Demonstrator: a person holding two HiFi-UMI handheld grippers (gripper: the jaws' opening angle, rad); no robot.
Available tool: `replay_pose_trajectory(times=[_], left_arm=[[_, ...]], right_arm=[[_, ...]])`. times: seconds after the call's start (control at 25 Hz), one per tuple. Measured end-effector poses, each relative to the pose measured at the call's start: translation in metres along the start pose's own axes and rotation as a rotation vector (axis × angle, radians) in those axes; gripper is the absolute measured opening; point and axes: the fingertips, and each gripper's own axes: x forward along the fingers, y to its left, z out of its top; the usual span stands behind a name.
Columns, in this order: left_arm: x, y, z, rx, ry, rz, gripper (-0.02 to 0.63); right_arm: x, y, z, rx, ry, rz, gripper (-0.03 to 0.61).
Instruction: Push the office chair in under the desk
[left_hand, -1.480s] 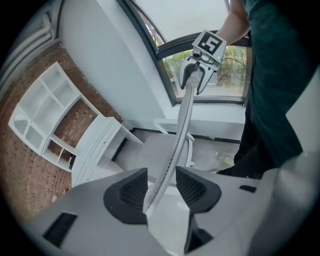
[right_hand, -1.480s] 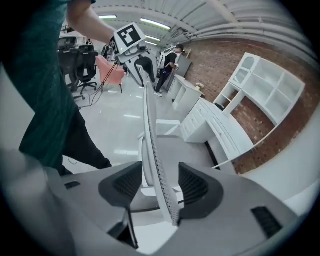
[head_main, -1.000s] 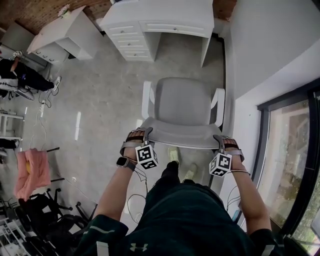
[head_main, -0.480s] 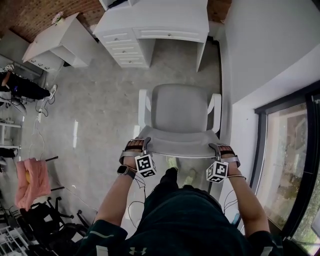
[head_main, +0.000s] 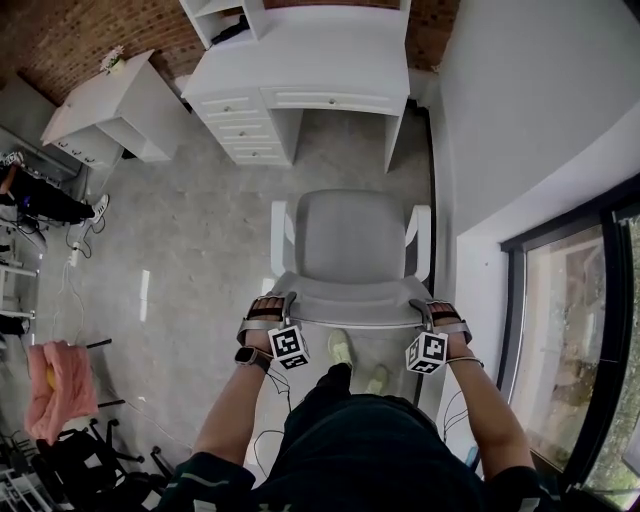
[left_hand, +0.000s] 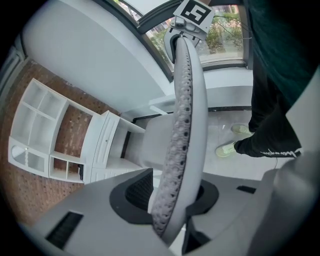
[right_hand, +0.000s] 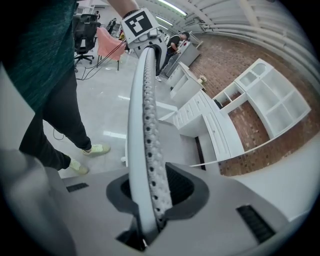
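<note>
The grey office chair (head_main: 350, 235) with white armrests stands in front of the white desk (head_main: 310, 60), its seat facing the knee gap. Both grippers sit on the top edge of the backrest (head_main: 350, 297). My left gripper (head_main: 288, 302) is at the left corner. In the left gripper view the mesh backrest (left_hand: 187, 125) stands between the jaws of the left gripper (left_hand: 172, 215), which are closing around it with a little slack. My right gripper (head_main: 422, 308) is at the right corner. In the right gripper view the right gripper (right_hand: 150, 210) is shut on the backrest (right_hand: 145, 125).
A white wall (head_main: 520, 120) and a floor-level window (head_main: 570, 350) run close along the chair's right. A second white desk (head_main: 110, 100) stands at the far left. A pink cloth (head_main: 60, 385), dark chair bases and floor cables lie at the lower left. My shoes (head_main: 342, 348) are behind the chair.
The chair has rolled a little toward the desk, and more of the desk shows at the top. Both grippers have stayed on the backrest's top edge.
</note>
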Motion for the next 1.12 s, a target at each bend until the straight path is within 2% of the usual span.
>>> replay_pose_trajectory(times=[1.12], left_arm=[[0.066, 0.115, -0.008, -0.021, 0.001, -0.025, 0.121]], right_arm=[[0.082, -0.114, 0.012, -0.006, -0.004, -0.004, 0.069]])
